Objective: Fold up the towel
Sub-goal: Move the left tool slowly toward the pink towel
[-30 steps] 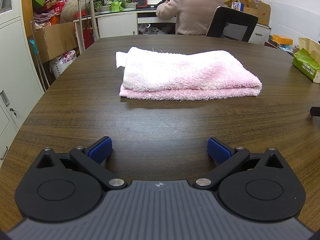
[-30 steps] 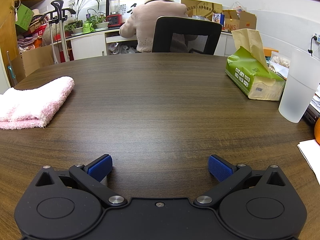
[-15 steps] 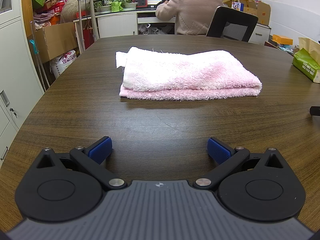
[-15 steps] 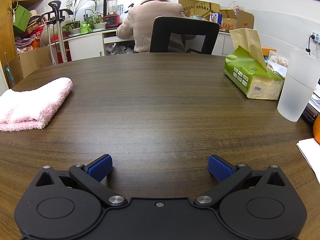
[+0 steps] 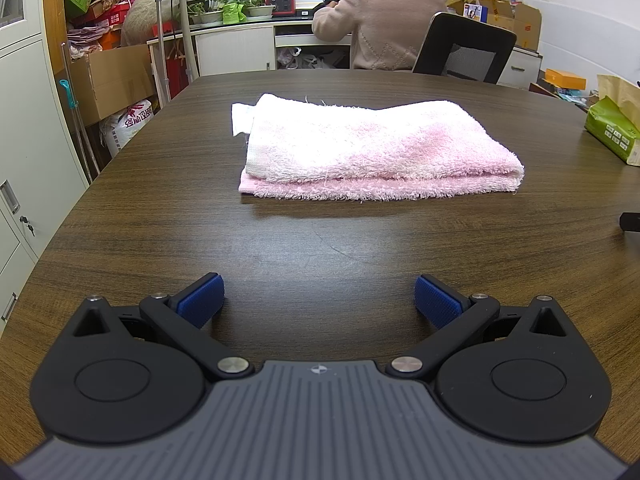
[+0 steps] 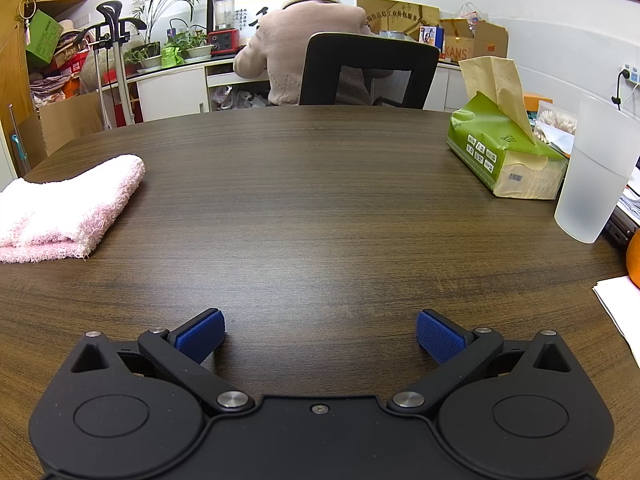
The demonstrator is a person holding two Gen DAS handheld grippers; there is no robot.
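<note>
Left wrist view, nearest first: the left hand-held gripper (image 5: 318, 300) sits low over the dark wooden table (image 5: 320, 248), its blue pads (image 5: 200, 299) spread wide with nothing between them. Beyond the bare stretch of table lies the pink towel (image 5: 372, 152), folded into a flat stack of layers, its fluffy long edge facing the camera and its rounded fold to the right; a thin white corner sticks out at its far left. It is well apart from the gripper. At the right edge a green tissue pack (image 5: 612, 134) rests on the table.

Right wrist view: the right hand-held gripper (image 6: 320, 334) is likewise spread wide and empty, just above the table (image 6: 320, 208). The towel (image 6: 68, 208) shows at the far left, well apart from this gripper too. To the right stand a frosted plastic cup (image 6: 596, 172) and, just beside it, the tissue pack (image 6: 504, 152) with a brown sheet sticking up. Past the table's far edge is a black mesh chair (image 6: 368, 70), and behind it a person (image 6: 304, 44) in a beige coat sits at a counter, back turned.
</note>
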